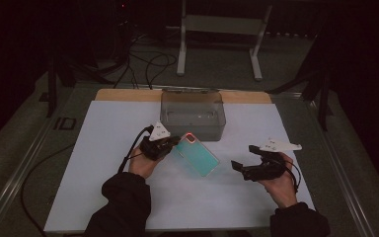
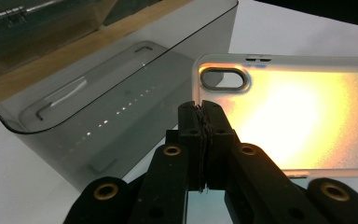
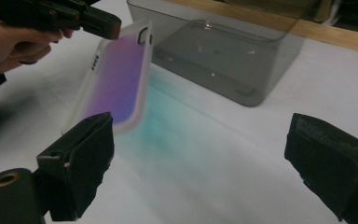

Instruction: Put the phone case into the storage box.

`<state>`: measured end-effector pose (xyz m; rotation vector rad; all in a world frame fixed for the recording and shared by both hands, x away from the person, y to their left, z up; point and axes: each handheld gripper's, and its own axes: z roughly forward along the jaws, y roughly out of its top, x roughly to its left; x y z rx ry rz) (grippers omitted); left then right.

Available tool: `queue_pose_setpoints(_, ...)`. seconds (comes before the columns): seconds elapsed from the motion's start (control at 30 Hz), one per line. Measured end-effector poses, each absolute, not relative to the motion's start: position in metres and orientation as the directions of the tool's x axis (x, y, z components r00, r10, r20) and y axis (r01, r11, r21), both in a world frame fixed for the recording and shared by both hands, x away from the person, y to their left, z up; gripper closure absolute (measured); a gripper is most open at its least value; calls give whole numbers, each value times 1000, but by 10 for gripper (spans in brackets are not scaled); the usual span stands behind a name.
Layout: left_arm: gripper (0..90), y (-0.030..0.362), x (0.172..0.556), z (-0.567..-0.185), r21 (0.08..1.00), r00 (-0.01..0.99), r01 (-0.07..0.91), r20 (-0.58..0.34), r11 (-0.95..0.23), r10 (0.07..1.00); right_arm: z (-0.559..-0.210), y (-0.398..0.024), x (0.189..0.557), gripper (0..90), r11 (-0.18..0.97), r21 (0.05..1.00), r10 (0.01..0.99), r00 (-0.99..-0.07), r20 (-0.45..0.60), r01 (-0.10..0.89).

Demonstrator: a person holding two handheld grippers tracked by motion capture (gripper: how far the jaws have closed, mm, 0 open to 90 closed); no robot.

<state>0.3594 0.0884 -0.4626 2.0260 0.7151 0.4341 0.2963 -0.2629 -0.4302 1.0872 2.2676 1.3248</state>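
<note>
Phone case first: it hangs just above the white table cover, pinched at one edge near its camera cutout by the left gripper, whose jaws are pressed together on the thin rim. Its long axis runs from that pinch down and toward the person's right, so the free far end points at the right gripper. That gripper sits apart from the case with its jaws spread wide and nothing between them — the open mouth faces roughly along the case's length. The grey plastic box stands just behind the case, lid up, apparently empty, though the dim light makes that hard to swear to.

The coming move, as I judge it, turns on that free end: the right gripper is the nearer one to it and would have to come in across the short width of the case, not along its length.

The high view gives the layout — which hand is where, and the box behind. The left gripper view shows the pinch itself, with the case glowing orange and the box just beside it. From the right gripper view, the case is seen tilted, its lower end near the table, between the two spread pads.
</note>
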Motion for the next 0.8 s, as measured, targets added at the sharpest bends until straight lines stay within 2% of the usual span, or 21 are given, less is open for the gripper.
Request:
queue_pose_setpoints(0.5,894,90,352,-454,873,778,279,39,-400,627,-409,-229,322,83,335,826,686,-719,116,453)
queue_pose_setpoints(0.8,895,91,349,-449,884,779,258,49,-390,626,-407,-206,339,106,376,791,637,-755,159,483)
